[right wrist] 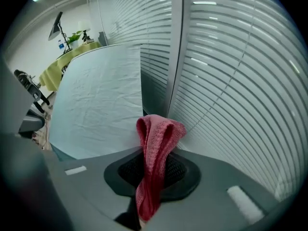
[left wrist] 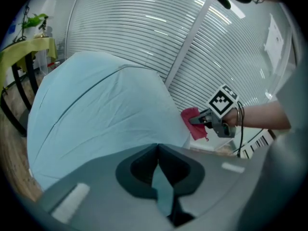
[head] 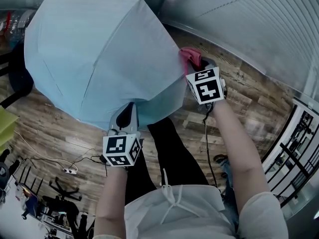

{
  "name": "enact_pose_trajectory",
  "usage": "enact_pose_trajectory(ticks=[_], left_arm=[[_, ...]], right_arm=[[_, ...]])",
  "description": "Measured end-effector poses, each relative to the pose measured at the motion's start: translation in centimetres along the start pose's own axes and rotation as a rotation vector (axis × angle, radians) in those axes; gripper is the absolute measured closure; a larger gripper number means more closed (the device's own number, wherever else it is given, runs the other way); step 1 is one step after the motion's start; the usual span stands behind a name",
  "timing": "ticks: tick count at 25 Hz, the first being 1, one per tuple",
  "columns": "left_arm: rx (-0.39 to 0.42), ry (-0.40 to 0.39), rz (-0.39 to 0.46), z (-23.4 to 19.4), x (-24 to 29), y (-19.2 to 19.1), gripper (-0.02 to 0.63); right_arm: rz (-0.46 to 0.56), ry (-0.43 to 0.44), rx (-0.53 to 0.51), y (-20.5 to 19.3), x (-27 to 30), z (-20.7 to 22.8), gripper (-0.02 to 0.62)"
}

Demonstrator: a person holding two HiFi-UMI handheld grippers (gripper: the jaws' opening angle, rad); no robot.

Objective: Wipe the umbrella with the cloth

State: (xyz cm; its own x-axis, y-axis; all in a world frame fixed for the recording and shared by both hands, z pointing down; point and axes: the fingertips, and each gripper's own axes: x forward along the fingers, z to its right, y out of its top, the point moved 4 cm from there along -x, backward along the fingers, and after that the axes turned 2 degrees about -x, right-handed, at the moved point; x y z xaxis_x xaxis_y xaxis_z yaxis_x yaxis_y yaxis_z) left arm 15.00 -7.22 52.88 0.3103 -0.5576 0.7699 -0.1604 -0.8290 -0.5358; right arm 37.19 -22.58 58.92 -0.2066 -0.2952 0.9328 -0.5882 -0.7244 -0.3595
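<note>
An open pale blue umbrella (head: 99,54) fills the upper left of the head view. My left gripper (head: 125,118) is shut on its near hem, and a strip of the blue fabric (left wrist: 161,189) runs between the jaws. My right gripper (head: 197,63) is shut on a folded pink cloth (head: 188,55), which sits at the canopy's right edge. In the right gripper view the pink cloth (right wrist: 153,162) bulges out past the jaws beside the umbrella (right wrist: 96,109). The left gripper view shows the right gripper (left wrist: 202,121) with the cloth (left wrist: 192,124) against the umbrella (left wrist: 96,114).
A wall of white slatted blinds (head: 259,19) runs along the right. Wooden floor (head: 55,133) lies below, with a white cable (head: 70,169). A black railing (head: 294,143) stands at the far right. A yellow-green table (left wrist: 24,49) stands behind the umbrella.
</note>
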Motion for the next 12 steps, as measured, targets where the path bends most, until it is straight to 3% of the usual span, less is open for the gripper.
enact_pose_trajectory(ticks=[5, 12], left_arm=[[0.039, -0.029, -0.02, -0.8, -1.5, -1.4, 0.6], [0.094, -0.114, -0.006, -2.4, -5.0, -3.5, 0.6]], right_arm=[[0.028, -0.05, 0.046, -0.5, -3.3, -0.6, 0.535], [0.064, -0.081, 0.145, -2.3, -8.3, -7.2, 0.535]])
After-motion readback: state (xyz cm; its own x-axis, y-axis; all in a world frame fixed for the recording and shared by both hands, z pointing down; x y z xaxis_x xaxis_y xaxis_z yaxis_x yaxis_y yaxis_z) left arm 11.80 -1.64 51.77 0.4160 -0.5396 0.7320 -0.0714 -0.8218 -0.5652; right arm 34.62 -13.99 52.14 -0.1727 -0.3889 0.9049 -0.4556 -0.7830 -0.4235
